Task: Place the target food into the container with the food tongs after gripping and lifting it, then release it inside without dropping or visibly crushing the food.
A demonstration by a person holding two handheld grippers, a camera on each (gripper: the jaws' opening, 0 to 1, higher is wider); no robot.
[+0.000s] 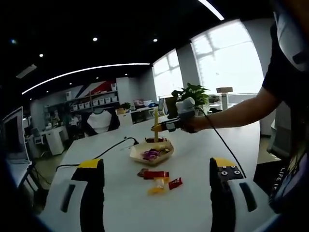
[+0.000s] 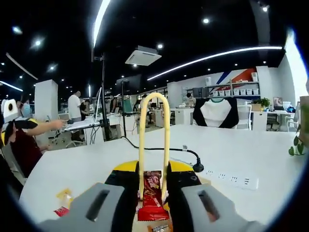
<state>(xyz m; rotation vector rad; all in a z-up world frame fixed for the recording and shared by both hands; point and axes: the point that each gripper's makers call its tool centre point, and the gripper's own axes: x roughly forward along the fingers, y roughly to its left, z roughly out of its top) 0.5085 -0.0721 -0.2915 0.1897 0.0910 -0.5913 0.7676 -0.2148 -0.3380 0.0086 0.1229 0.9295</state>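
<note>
A shallow paper container [image 1: 163,153] with purple-wrapped snacks sits mid-table. In front of it lie loose snacks: a red packet [image 1: 155,174], a yellow one [image 1: 157,189] and a small red one [image 1: 175,182]. My left gripper [image 1: 157,193] hangs open, well short of them, with nothing between its jaws. A person's hand holds my right gripper [image 1: 169,126] over the container's far side. The right gripper [image 2: 153,180] is shut on yellow food tongs [image 2: 143,145], whose arms pinch a red snack packet [image 2: 150,192]. The tongs [image 1: 156,123] stand upright above the container.
A black cable [image 2: 159,150] runs across the white table [image 2: 241,150] to a white power strip [image 2: 227,180]. Loose yellow and red packets [image 2: 63,202] lie at the lower left. Chairs, desks and shelves stand beyond the table. A potted plant [image 1: 193,92] stands at the far edge.
</note>
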